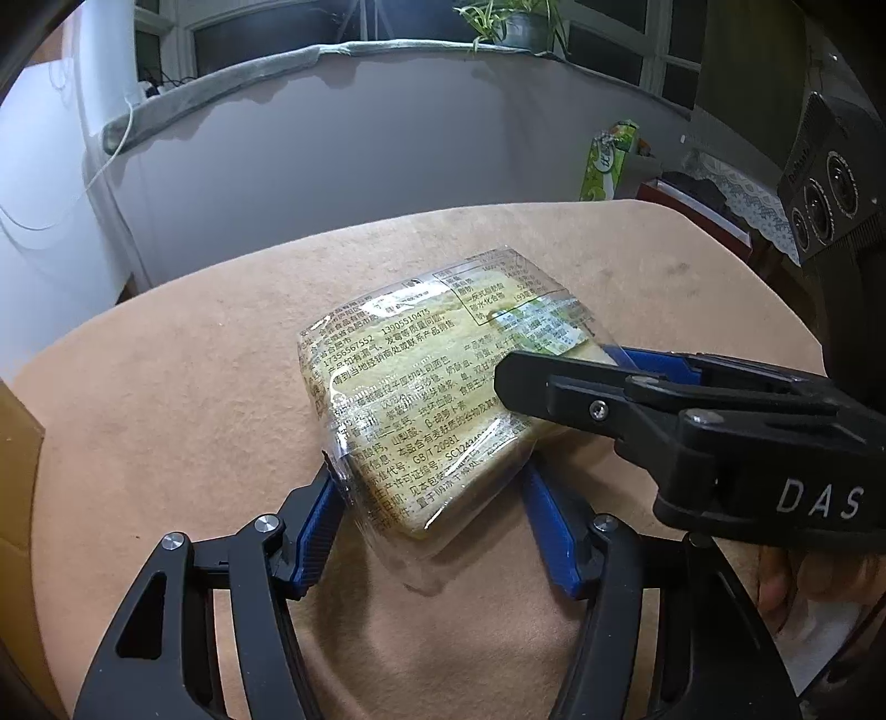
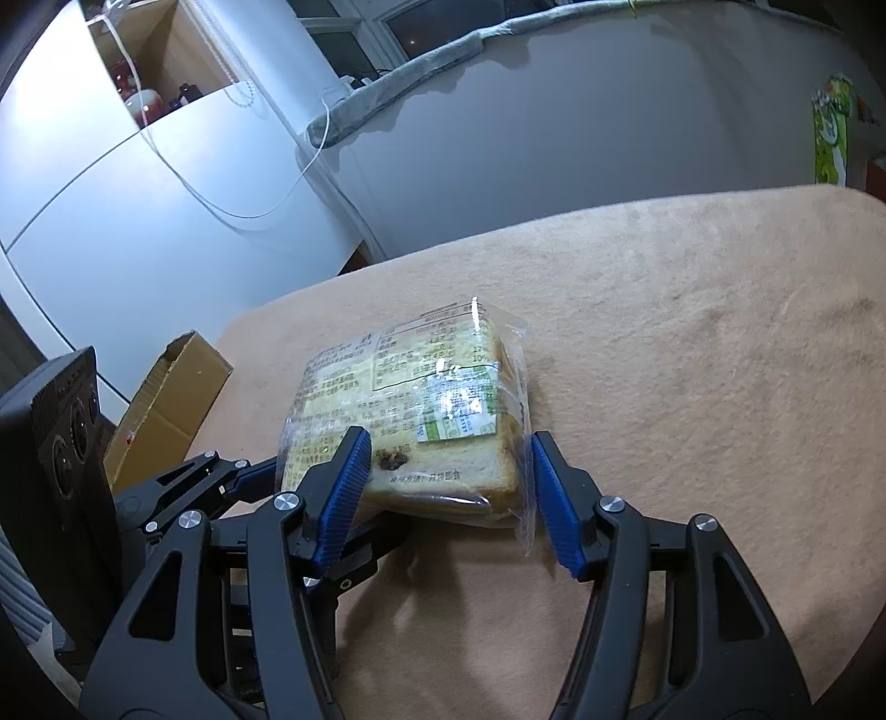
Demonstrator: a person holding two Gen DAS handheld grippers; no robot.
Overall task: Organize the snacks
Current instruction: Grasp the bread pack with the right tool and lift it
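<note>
Tan felt surface [image 1: 166,387]: bagged bread [image 1: 421,399], label "GB/T 20981". Left hand-held gripper [image 1: 432,487] and right hand-held gripper [image 2: 448,471], angled down, each pinched it.

A table [image 1: 166,387] with a soft tan cloth sits by a plain grey wall [image 1: 332,155]. Above the wall are dark windows [image 1: 260,39] and a green potted plant [image 1: 515,22]. A brown cardboard box [image 2: 166,399] stands left of the table.

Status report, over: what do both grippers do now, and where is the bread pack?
Left gripper and right gripper both clamped on the bread pack. Pack resting on the tan tablecloth. Cardboard box at the table edge, nothing blocking.
</note>
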